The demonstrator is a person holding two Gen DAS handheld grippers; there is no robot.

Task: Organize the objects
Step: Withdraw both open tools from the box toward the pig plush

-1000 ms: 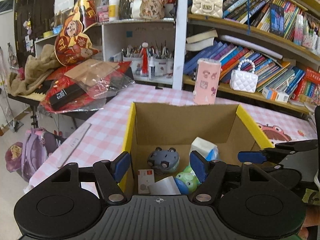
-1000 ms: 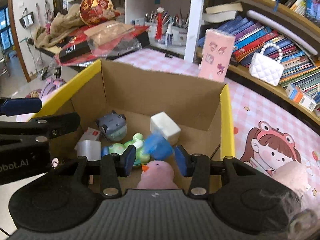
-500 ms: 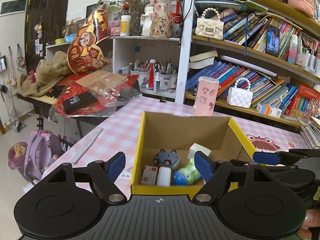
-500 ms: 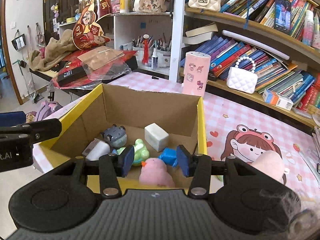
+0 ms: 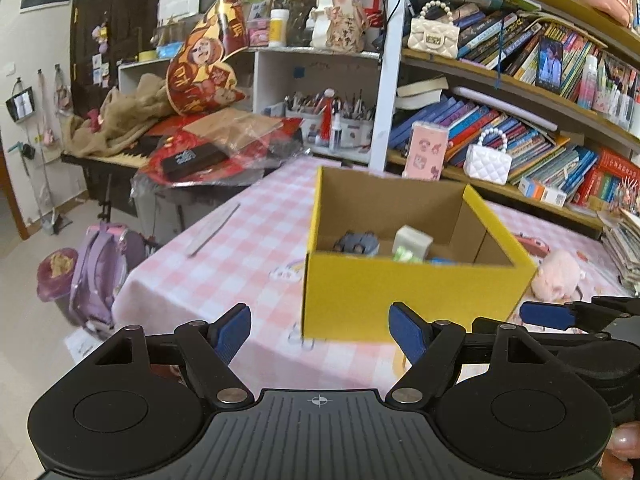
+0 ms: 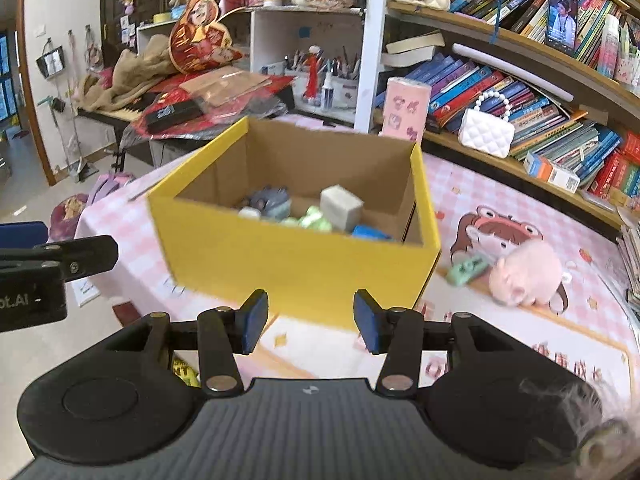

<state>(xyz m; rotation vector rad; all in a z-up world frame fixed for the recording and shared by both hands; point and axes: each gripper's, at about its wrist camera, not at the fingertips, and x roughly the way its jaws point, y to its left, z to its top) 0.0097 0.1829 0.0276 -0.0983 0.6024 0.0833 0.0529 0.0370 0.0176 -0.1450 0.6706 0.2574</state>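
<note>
A yellow cardboard box (image 5: 404, 292) (image 6: 296, 260) stands on the pink checked table (image 5: 248, 248). It holds several small toys: a grey car toy (image 6: 269, 200), a white block (image 6: 341, 207), a green toy (image 6: 316, 218) and a blue piece (image 6: 370, 233). A pink plush pig (image 6: 524, 276) (image 5: 558, 274) and a green toy (image 6: 466, 268) lie on the table right of the box. My left gripper (image 5: 320, 330) is open and empty, in front of the box. My right gripper (image 6: 309, 320) is open and empty, also in front of the box.
Bookshelves (image 6: 540, 92) line the back and right. A pink tissue pack (image 6: 406, 108) and white purse (image 6: 486, 130) stand behind the box. A cluttered side table (image 5: 192, 152) is at the left; a purple backpack (image 5: 102, 272) sits on the floor.
Both grippers have pulled back from above the box to in front of it. The pink toy seen between the right fingers earlier is out of sight. The right gripper has opened wider.
</note>
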